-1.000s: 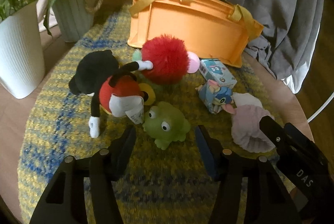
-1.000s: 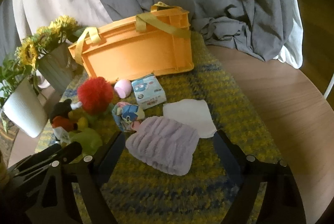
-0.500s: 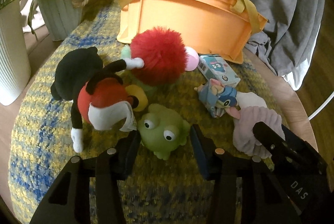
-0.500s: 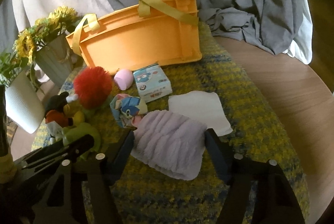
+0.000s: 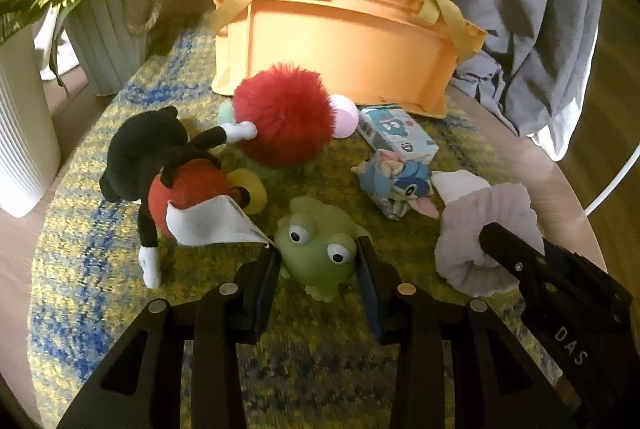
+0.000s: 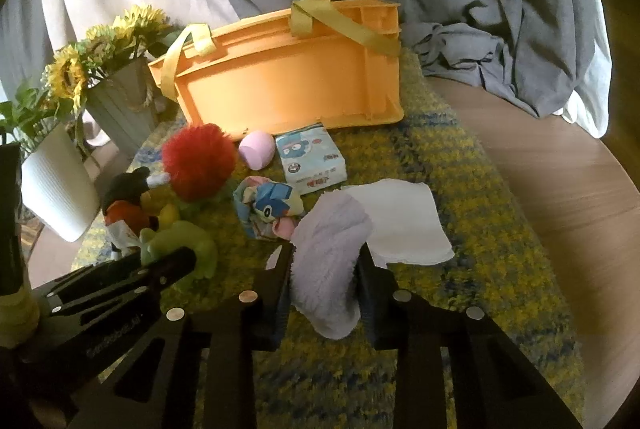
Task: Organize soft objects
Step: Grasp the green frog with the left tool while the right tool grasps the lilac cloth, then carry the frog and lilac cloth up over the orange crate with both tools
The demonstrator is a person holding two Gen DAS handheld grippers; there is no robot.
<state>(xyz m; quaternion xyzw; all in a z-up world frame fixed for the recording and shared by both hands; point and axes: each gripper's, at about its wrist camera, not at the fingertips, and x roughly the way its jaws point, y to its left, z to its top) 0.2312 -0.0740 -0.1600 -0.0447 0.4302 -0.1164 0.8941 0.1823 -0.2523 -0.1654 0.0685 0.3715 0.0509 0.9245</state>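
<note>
Basket (image 5: 344, 41) lies straight ahead of both grippers, beyond the toys: the left gripper (image 5: 318, 261) pinches the green frog (image 5: 318, 249) between narrowed fingers, while the right gripper (image 6: 322, 279) clamps the lilac fleece cloth (image 6: 330, 241) at the mat's near edge.

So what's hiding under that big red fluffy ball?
Beneath the red pom-pom a pale green soft thing pokes out on the rug; most of it is covered, so I cannot tell what it is. A pink ball sits beside it.
</note>
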